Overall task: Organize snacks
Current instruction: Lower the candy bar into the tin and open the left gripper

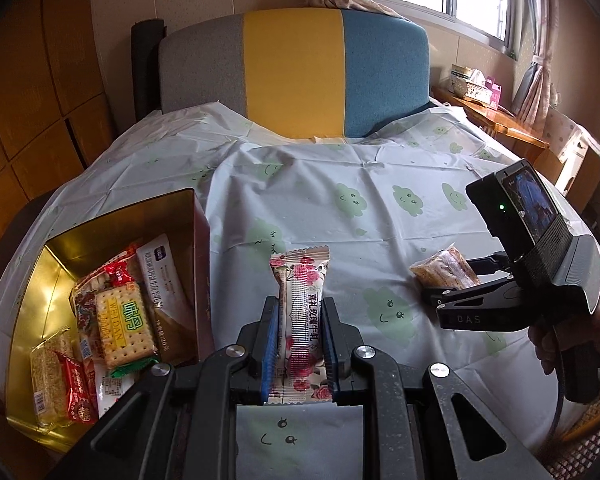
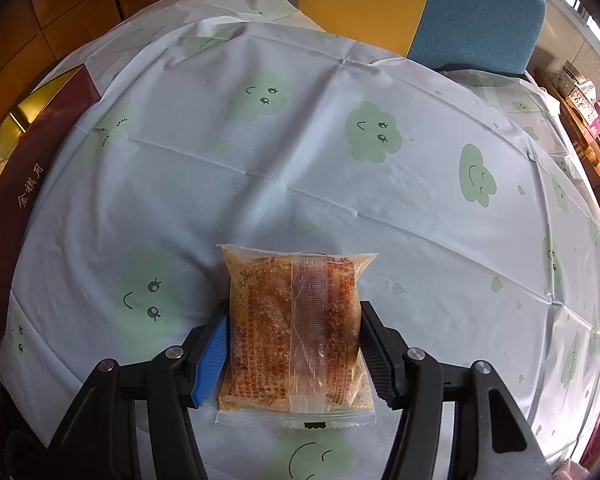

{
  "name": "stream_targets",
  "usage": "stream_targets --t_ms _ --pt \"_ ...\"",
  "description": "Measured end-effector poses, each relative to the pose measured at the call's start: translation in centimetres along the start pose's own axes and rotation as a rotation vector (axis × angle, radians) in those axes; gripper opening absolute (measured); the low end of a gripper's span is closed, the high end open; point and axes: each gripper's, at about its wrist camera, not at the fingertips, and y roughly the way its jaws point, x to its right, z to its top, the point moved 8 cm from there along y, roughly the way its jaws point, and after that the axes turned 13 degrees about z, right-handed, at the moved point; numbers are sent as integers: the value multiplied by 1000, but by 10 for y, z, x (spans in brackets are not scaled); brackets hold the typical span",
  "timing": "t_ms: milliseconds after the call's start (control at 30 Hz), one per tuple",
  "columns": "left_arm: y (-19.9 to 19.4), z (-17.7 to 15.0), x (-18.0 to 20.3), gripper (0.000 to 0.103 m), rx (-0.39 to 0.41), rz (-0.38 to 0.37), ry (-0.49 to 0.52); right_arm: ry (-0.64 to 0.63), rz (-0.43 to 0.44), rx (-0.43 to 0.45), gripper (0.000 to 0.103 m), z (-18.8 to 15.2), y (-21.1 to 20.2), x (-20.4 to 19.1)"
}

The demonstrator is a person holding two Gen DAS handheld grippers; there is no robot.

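Gold-lined and open-topped, the snack box (image 1: 100, 240) sits at the far left of the tablecloth (image 1: 320, 208), already holding a Weidan cracker pack (image 1: 126, 326) and several other wrapped snacks. Its dark red outer wall rises just left of the left gripper (image 1: 299, 344), which makes this hand the nearer of the two to the box.

That left gripper is clenched on a rose-printed candy bar (image 1: 300, 312); the blue pads pinch its lower half across the narrow width. The bar's long axis runs straight ahead along the fingers, its free crimped end pointing away, and it looks lifted clear of the cloth. To drop it in, I judge the hand must swing leftward over the near wall; the bar's length roughly parallels that wall, so it should fit without turning.

Further right, the right gripper (image 2: 294, 356) straddles a clear-wrapped sesame brittle packet (image 2: 296, 328) lying flat on the tablecloth. Both pads meet the packet's long side edges, so it appears grasped, though not raised. Its long axis also runs along the fingers. The box lies well apart to its left, beyond the other hand.
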Motion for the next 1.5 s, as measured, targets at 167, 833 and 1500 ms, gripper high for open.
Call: stream_targets --t_ms 167,833,1500 --pt "-4 -3 -27 20 -4 27 -38 3 0 4 62 -2 -5 -5" --pt "-7 -75 -263 20 -156 182 -536 -22 -27 13 61 -4 -10 -11" --pt "46 -93 -209 26 -257 183 -428 -16 -30 20 61 -6 -11 -9"
